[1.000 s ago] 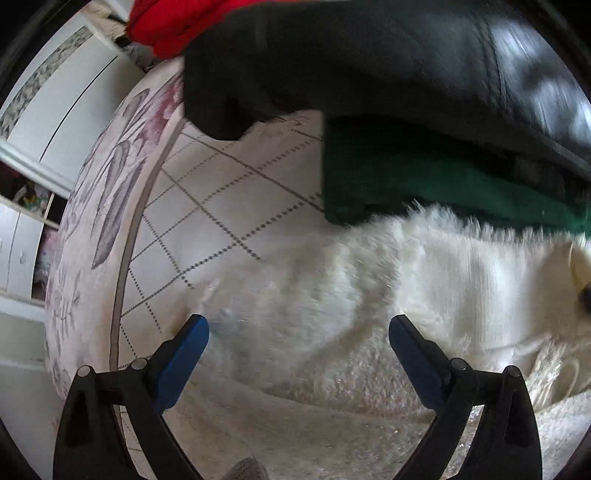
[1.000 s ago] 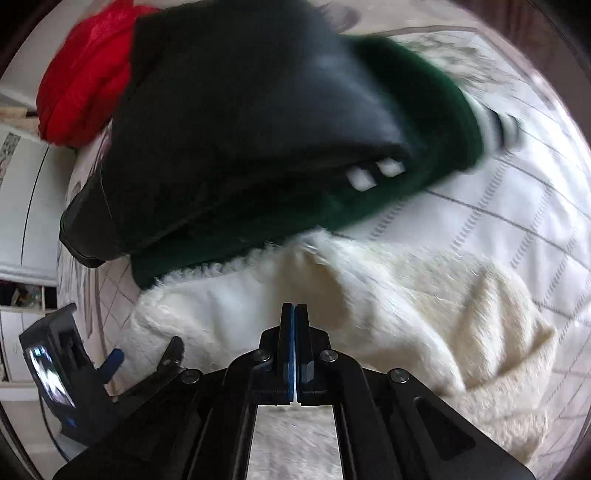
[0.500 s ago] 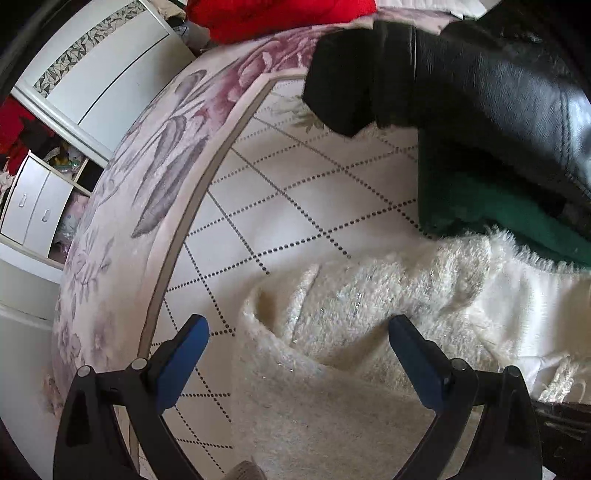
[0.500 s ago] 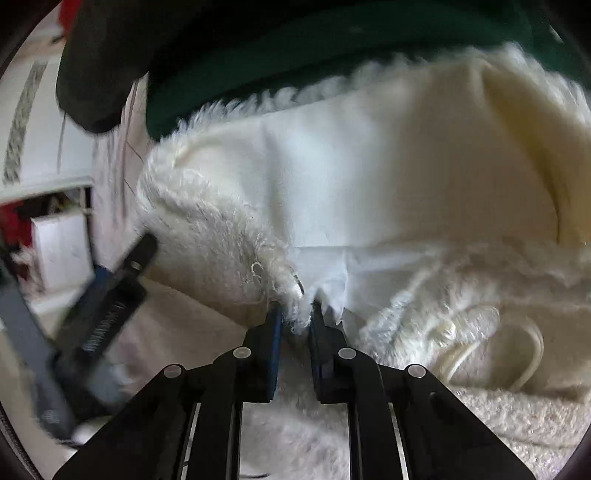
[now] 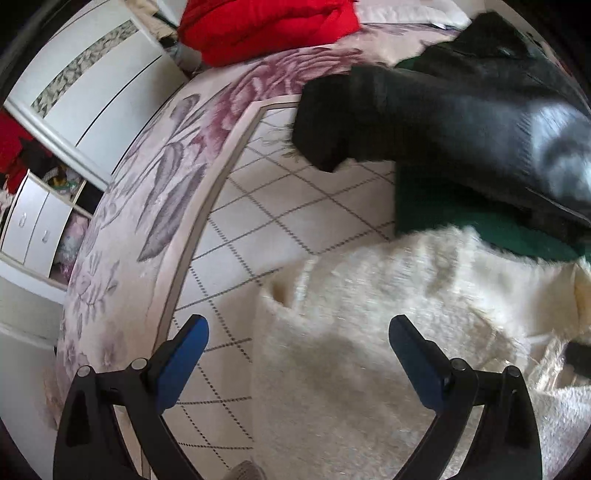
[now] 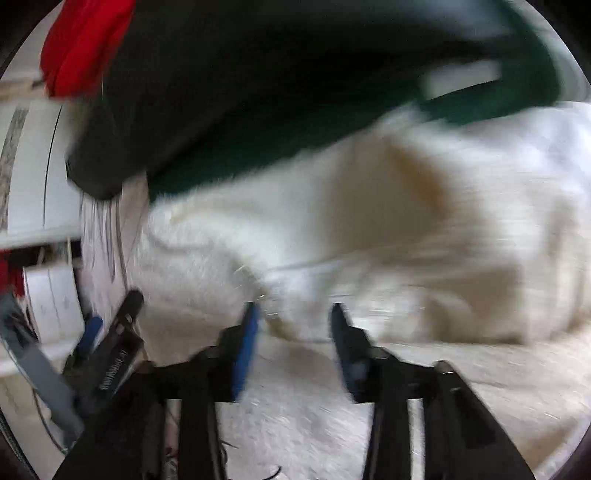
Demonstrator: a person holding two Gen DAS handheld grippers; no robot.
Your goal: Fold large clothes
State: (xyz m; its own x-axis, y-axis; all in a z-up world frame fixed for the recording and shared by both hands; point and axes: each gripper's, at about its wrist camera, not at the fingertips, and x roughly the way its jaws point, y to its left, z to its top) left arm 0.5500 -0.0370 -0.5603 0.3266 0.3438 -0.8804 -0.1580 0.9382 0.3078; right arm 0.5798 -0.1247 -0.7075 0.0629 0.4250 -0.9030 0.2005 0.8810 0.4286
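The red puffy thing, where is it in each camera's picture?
Left wrist view: the red puffy thing lies at the top, left of middle, beyond the flowered bedspread.
Right wrist view: it sits in the top left corner, blurred, partly hidden.
Shared landmark: the black jacket lies just right of the red in both views.

- Left gripper (image 5: pixel 298 332): black angular arms, blue fingertip pads (image 5: pixel 183 362), silver screws.
- Right gripper (image 6: pixel 293 314): black arms, blue pads (image 6: pixel 245 350), seen blurred.
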